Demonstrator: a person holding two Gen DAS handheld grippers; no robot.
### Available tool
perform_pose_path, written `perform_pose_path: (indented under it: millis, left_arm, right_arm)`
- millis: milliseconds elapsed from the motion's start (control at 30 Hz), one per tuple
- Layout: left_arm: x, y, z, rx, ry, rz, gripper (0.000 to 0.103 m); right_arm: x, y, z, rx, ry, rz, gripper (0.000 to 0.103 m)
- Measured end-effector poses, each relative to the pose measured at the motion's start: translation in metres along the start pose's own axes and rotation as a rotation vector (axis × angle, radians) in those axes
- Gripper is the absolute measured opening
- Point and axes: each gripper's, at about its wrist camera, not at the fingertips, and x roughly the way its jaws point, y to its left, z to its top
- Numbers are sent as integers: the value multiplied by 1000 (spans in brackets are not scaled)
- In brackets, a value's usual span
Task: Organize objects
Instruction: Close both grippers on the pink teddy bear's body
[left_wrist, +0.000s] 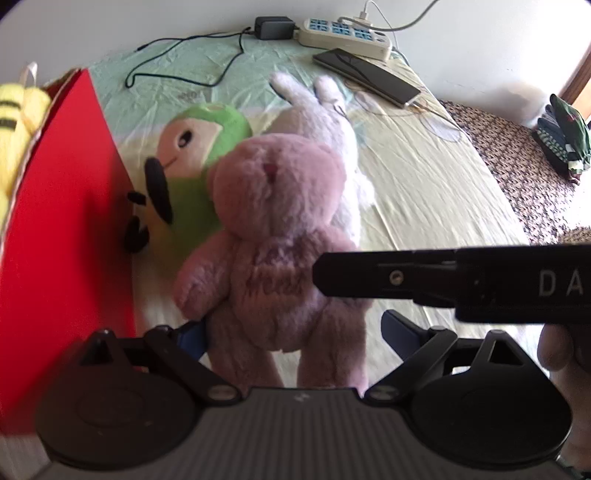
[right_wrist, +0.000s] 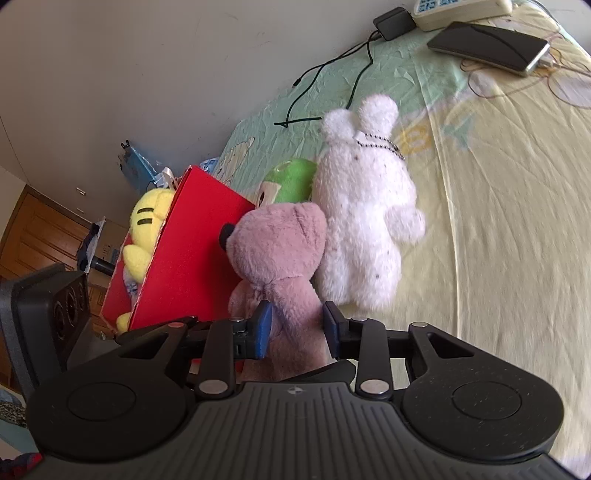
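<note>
Two grippers work one pink bear (right_wrist: 277, 251): our right gripper (right_wrist: 297, 328) pinches its body between the blue pads; our left gripper (left_wrist: 291, 336) gapes wide around its legs, not squeezing. The bear is upright over the bed sheet (right_wrist: 498, 221), beside the red box (right_wrist: 195, 251), touching the white bunny (right_wrist: 365, 221), with a green toy (left_wrist: 199, 147) behind.

Both claws are matte black, the left claw (left_wrist: 293, 334) and the right claw (right_wrist: 297, 326), with blue pads (right_wrist: 263, 325). Ribbed grey housings sit between round discs, jointed by silver screws (right_wrist: 212, 387). White letters "DA" (left_wrist: 559, 283) mark one.
</note>
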Motion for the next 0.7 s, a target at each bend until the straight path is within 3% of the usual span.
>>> perform_pose_path:
  millis: [367, 567, 700]
  left_arm:
    - [-10, -20, -49, 39, 79, -52, 94]
    - [-11, -25, -65, 55, 105, -67, 94]
    - [-9, -26, -68, 71, 96, -45, 93]
  right_arm:
    - [-14, -1, -51, 35, 73, -49, 34]
    - [-15, -1, -72, 72, 115, -27, 35]
    - [-14, -2, -74, 81, 85, -24, 41]
